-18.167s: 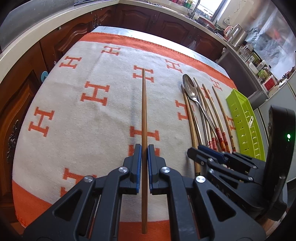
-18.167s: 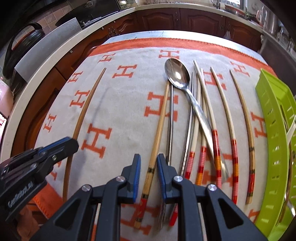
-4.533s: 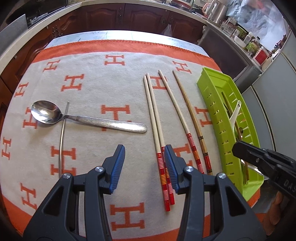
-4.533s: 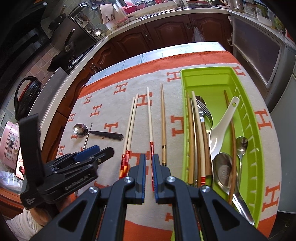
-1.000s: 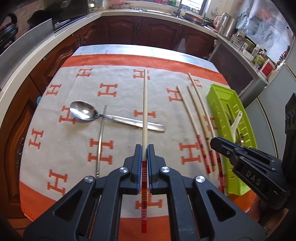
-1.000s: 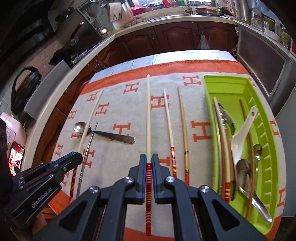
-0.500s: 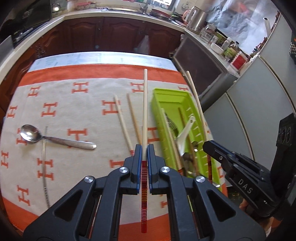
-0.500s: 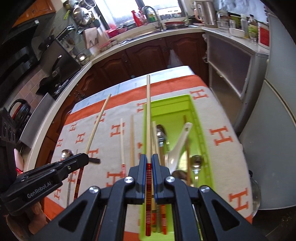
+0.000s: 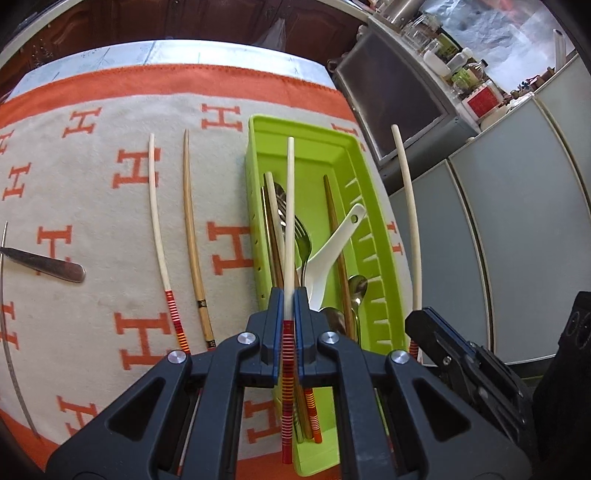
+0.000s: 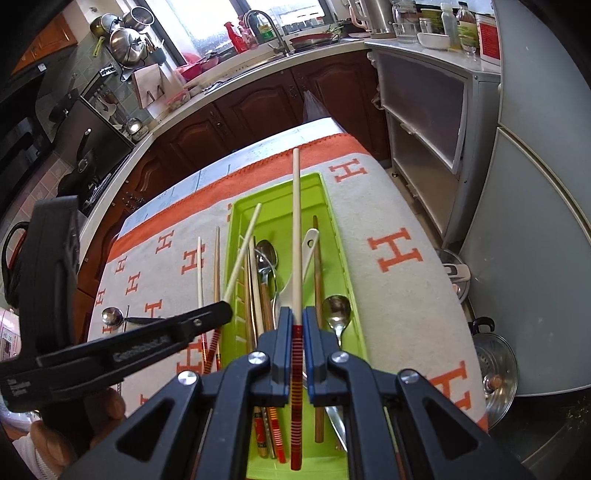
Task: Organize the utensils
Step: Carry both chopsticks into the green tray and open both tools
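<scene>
Green cutlery tray (image 9: 364, 206) lies beneath your fingers; left gripper (image 9: 289, 306) and right gripper (image 10: 296, 325) each clamp one red-banded chopstick (image 9: 289, 221).

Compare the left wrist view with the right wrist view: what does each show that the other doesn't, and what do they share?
Only the left wrist view shows the left gripper head-on, shut on its chopstick.

Only the right wrist view shows the sink faucet, the hanging pots and a pot on the floor.

Both show the green tray holding utensils, including the white spoon, two chopsticks on the cloth, and the right gripper shut on a second striped chopstick.
</scene>
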A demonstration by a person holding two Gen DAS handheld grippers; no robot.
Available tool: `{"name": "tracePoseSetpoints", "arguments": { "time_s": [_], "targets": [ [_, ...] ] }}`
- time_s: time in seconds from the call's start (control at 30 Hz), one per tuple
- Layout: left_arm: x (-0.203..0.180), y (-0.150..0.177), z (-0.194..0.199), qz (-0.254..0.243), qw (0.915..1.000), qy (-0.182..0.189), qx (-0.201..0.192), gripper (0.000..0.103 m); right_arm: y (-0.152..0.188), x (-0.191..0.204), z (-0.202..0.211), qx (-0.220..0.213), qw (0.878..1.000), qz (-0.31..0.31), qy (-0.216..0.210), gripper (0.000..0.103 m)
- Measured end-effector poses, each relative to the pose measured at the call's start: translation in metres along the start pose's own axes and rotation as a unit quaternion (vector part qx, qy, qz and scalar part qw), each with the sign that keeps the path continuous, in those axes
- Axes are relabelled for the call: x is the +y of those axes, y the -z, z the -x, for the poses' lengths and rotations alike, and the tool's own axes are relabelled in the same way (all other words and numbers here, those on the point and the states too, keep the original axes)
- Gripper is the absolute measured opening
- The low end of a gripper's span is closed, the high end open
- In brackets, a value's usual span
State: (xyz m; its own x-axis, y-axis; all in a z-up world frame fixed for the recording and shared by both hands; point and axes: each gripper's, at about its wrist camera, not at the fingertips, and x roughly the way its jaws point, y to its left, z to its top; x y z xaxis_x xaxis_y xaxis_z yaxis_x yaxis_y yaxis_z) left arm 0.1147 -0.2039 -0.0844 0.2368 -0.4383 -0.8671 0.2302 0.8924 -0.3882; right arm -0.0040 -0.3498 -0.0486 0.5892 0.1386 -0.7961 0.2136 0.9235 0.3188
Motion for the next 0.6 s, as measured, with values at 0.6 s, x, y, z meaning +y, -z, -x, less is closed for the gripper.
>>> {"name": "tracePoseSetpoints", "arguments": {
  "time_s": [0.6],
  "targets": [
    [0.052,0.035,0.042,-0.035,0.9941,-0.102,-0.015,0.004,0.016,0.034,-0.029,0.057,0.997,0.056,-0.024,0.006]
  ]
}}
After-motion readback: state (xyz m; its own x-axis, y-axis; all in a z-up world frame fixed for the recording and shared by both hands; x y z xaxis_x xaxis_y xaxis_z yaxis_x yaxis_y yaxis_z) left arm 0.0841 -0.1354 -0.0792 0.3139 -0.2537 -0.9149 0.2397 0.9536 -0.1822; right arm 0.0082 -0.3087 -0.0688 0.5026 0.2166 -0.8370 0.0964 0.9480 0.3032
